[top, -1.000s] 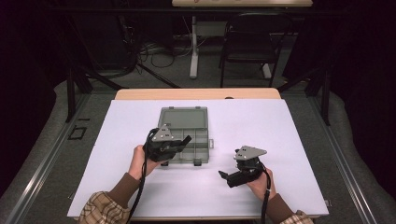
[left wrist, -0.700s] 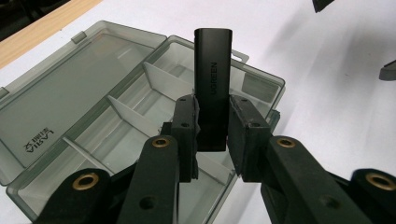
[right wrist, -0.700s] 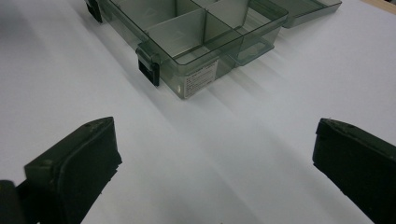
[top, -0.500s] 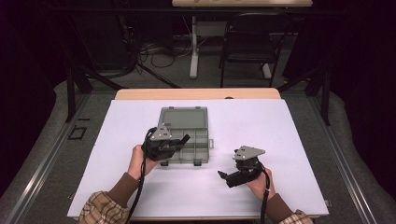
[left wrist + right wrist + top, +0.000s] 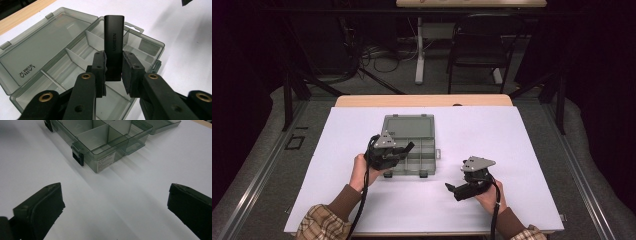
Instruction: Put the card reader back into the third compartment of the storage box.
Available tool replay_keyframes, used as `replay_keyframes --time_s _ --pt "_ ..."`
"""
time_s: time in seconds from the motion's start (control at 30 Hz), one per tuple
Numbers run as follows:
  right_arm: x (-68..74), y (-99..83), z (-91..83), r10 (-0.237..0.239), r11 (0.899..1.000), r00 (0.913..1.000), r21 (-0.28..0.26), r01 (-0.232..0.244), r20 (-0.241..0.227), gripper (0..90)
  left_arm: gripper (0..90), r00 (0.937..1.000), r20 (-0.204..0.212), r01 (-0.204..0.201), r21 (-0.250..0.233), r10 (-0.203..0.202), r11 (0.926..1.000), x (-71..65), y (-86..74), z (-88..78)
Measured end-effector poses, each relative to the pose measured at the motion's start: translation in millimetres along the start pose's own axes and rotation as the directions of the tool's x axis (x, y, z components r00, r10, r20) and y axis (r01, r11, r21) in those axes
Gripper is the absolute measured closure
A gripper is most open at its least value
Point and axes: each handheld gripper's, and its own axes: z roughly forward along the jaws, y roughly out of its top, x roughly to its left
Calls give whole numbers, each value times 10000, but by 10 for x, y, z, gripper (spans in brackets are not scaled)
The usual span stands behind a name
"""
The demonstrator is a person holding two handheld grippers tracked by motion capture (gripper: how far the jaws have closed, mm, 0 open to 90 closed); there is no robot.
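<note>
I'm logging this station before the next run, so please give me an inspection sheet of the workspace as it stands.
Surface: white table top, wooden edge strip at the far side.
Job's things: clear organizer box lying open, lid flat behind it, compartments look empty; black adapter marked UGREEN, held above the compartments.
Clutter: nothing seen on the table.
Grippers: left gripper shut on the adapter over the box; right gripper open above bare table, near the box's latch side.
Cables: one trails from each gripper back along the forearms; more lie on the floor beyond the table.
Surroundings: dark room, chair and a second table's leg behind.
</note>
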Motion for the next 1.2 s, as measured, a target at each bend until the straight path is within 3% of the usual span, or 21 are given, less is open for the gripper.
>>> replay_keyframes --time_s 0.4,1.2 --pt "2 0 -4 -8 10000 10000 -12 8 -9 0 731 9985 -253 488 104 -485 9988 88 21 92" --pt "-6 -6 4 -26 10000 10000 -18 26 0 0 731 9927 -506 1113 393 -1093 9930 106 103 287"
